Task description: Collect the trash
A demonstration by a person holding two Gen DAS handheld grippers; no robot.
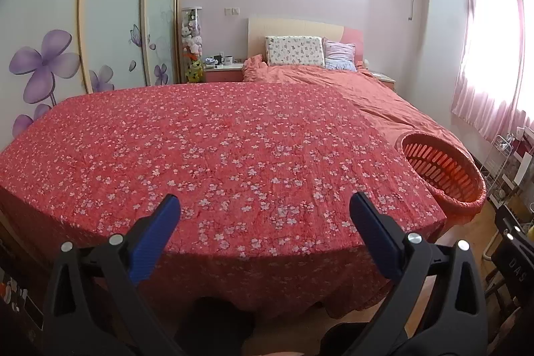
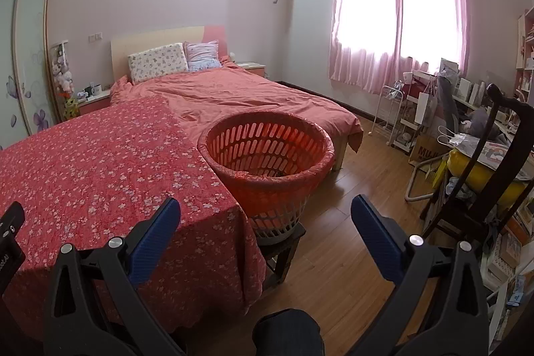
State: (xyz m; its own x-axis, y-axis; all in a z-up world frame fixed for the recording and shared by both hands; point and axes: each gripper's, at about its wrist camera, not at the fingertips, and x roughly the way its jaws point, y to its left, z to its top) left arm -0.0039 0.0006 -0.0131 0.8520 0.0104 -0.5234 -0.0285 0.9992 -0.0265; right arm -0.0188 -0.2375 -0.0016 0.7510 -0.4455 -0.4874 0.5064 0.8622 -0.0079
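An orange slotted basket (image 2: 267, 149) lined with a red bag stands on a small dark stool at the right edge of a table covered in a red flowered cloth (image 2: 100, 162). A little dark item lies at its bottom. The basket also shows in the left wrist view (image 1: 444, 169), at the right. My left gripper (image 1: 265, 206) is open and empty above the cloth's (image 1: 217, 149) near edge. My right gripper (image 2: 265, 206) is open and empty, just short of the basket. No loose trash shows on the cloth.
A bed (image 2: 233, 95) with an orange cover lies beyond the table. A wardrobe with purple flowers (image 1: 66, 55) is at the left. A dark chair (image 2: 484, 172), a white cart (image 2: 393, 115) and a cluttered desk stand at the right on the wood floor (image 2: 350, 256).
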